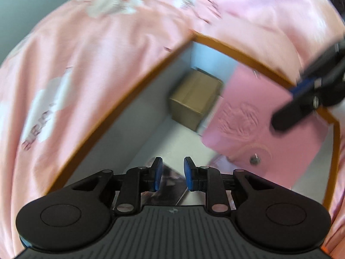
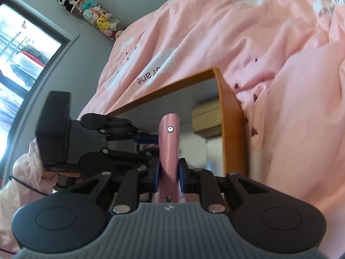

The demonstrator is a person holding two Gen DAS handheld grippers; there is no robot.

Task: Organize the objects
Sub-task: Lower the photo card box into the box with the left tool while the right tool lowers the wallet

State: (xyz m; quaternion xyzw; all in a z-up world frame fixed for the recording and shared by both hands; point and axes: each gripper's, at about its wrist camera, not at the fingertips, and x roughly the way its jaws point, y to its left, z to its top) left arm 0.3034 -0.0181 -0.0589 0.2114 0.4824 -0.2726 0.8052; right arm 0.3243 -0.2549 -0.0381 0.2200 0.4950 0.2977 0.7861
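Pink case [image 2: 169, 151]: flat, smooth, embossed, snap-studded; stood on edge over an orange-rimmed grey box [image 1: 129, 99], clamped in the right gripper [image 2: 169, 176], jaws closed on it. Left gripper [image 1: 172, 173]: jaws nearly together, nothing gripped. Judged step: stowing the case; next, lowering it beside the cardboard carton [image 1: 194, 99]. Box sat on a soft pink cloud-print bedcover [image 2: 269, 54].
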